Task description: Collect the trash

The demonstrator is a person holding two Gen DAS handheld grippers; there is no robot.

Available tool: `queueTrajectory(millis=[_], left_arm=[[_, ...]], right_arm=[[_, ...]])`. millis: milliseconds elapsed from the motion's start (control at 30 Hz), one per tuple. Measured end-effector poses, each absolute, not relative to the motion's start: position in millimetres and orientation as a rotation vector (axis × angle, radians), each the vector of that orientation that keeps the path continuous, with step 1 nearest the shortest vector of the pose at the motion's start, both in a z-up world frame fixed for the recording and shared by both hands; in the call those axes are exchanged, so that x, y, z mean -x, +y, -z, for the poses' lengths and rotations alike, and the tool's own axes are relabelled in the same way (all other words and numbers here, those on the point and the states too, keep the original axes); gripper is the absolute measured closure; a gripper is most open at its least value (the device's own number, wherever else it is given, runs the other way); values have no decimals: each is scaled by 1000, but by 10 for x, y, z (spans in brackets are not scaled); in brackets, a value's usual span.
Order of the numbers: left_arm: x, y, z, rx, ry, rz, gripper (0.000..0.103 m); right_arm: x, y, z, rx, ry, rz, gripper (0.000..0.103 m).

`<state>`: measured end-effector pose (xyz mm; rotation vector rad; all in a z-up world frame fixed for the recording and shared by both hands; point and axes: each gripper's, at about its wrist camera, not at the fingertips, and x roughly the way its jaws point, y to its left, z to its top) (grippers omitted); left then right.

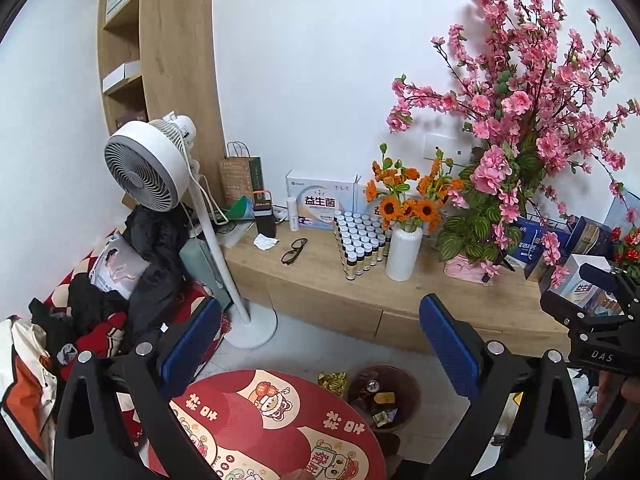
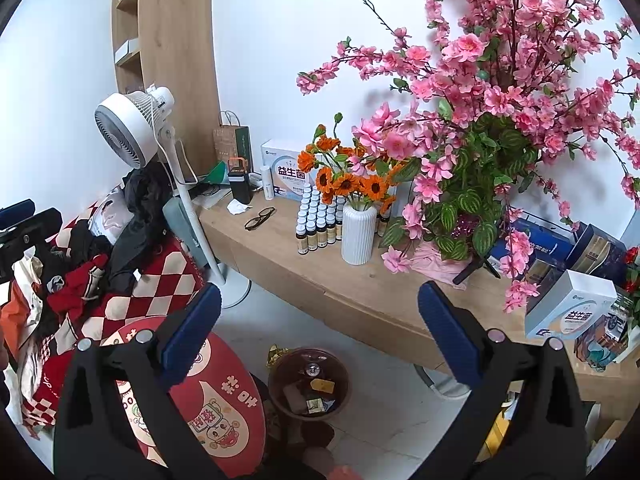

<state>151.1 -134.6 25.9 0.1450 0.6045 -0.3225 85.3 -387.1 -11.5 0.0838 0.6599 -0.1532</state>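
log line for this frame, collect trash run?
phase: approach | left tool: open, empty | right tool: open, empty | crumpled white paper: on wooden counter | brown round bin: on floor

Matt wood desk [image 1: 320, 276], ribbed vase [image 1: 404, 254], crumpled paper [image 1: 265, 241].

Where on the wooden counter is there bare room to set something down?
The front strip of the wooden counter is bare, between the glasses and the small bottles, and along the edge before the white vase. Crowded: the back row of boxes, and the right end under the pink blossoms.
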Motion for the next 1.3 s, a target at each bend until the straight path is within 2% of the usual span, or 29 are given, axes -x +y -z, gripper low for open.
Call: queueTrajectory(millis=[1300], left_arm=[[-1493, -1434, -283, -162, 604, 339, 6]], right_arm=[[-823, -3942, 120, -101, 665, 165, 6]])
